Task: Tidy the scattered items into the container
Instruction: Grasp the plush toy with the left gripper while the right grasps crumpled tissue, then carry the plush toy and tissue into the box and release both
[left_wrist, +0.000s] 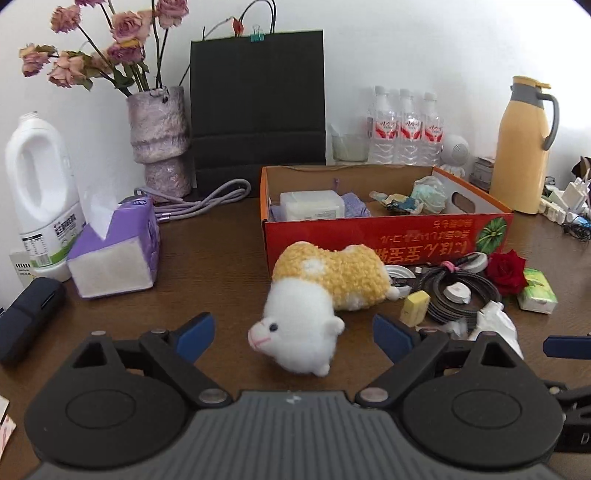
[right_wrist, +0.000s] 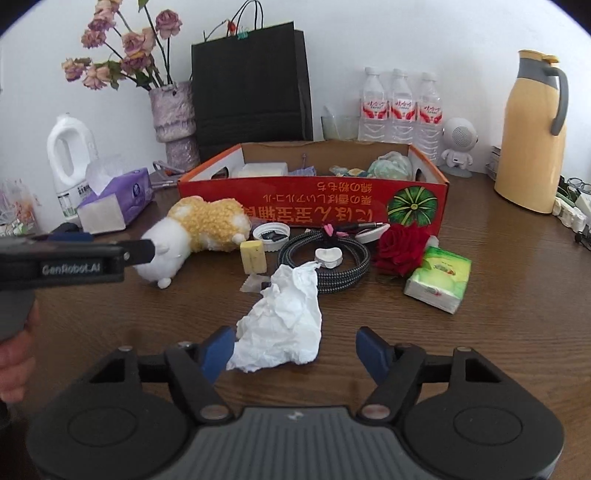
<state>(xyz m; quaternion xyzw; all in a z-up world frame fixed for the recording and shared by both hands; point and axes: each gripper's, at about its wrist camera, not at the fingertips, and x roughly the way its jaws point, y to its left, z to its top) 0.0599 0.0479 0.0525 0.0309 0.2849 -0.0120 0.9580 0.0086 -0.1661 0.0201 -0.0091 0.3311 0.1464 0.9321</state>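
Left gripper (left_wrist: 293, 334) was wide open w/ a plush toy's (left_wrist: 321, 291) white head between its blue pads, not squeezed. Right gripper (right_wrist: 295, 350) stood partly open round a crumpled tissue (right_wrist: 284, 317), left pad touching it. Both lay on the bench (right_wrist: 480, 350), in front of the red box (right_wrist: 314, 206).
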